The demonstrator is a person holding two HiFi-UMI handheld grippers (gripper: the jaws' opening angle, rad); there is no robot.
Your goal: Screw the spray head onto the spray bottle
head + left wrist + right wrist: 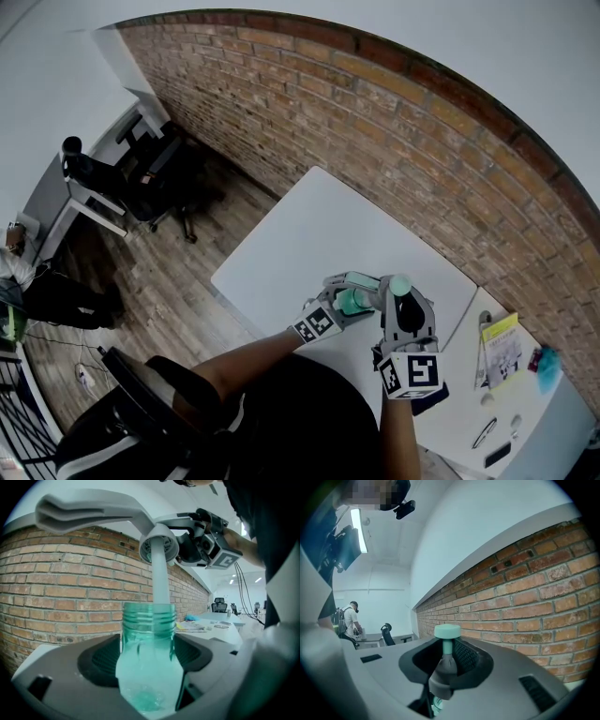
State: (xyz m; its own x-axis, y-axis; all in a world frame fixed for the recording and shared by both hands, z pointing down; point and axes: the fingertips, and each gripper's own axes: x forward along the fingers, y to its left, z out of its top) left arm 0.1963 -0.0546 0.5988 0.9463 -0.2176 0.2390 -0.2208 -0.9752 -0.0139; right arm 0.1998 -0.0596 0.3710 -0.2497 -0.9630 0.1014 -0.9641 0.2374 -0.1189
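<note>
A clear teal spray bottle stands upright between the pads of my left gripper, which is shut on its body. Its threaded neck is bare. Above it hangs the grey spray head. Its pale dip tube reaches down into the neck, while its collar stays well above the threads. My right gripper is shut on the spray head, whose teal top sticks up. In the head view the left gripper and the right gripper meet over the white table's near edge.
A brick wall runs along the table's far side. A second white table at the right carries a yellow booklet and small items. Black office chairs stand on the wood floor at the left. A person stands far off.
</note>
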